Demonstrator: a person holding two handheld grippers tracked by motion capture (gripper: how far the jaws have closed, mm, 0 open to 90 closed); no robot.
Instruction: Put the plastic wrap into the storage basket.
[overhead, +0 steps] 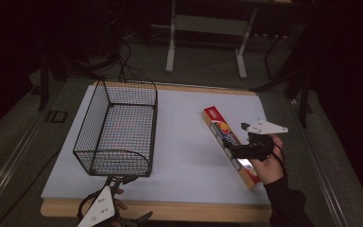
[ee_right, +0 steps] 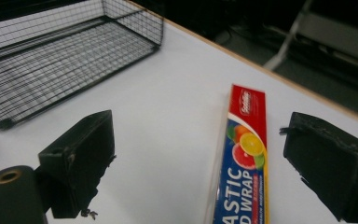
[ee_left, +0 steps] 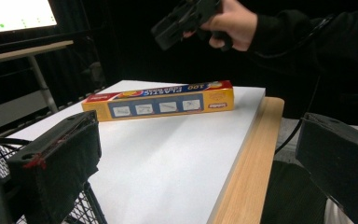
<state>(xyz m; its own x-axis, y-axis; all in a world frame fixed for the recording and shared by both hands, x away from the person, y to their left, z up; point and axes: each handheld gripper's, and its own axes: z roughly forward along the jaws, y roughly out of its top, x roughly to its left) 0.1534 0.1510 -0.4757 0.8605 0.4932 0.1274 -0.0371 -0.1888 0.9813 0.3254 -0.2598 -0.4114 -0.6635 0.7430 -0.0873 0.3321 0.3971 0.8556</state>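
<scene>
One long, thin cardboard box of plastic wrap [overhead: 229,144], red and yellow with fruit pictures on it, lies flat on the white board. The right claw [overhead: 236,151] hangs just above the box, and its two black blocky jaws stand wide apart with nothing squeezed between them. In the right gripper view the box [ee_right: 242,163] runs up between those jaws, nearer the right one. One black wire basket [overhead: 117,128], made of thin crossed wires with rounded corners, sits well off to that claw's left. The left claw [overhead: 116,182] waits at the near end of the basket, jaws wide too, holding nothing. The smooth white board [overhead: 189,142] rests on one wooden table [overhead: 170,210]. The room around is dark, with a grey floor.
</scene>
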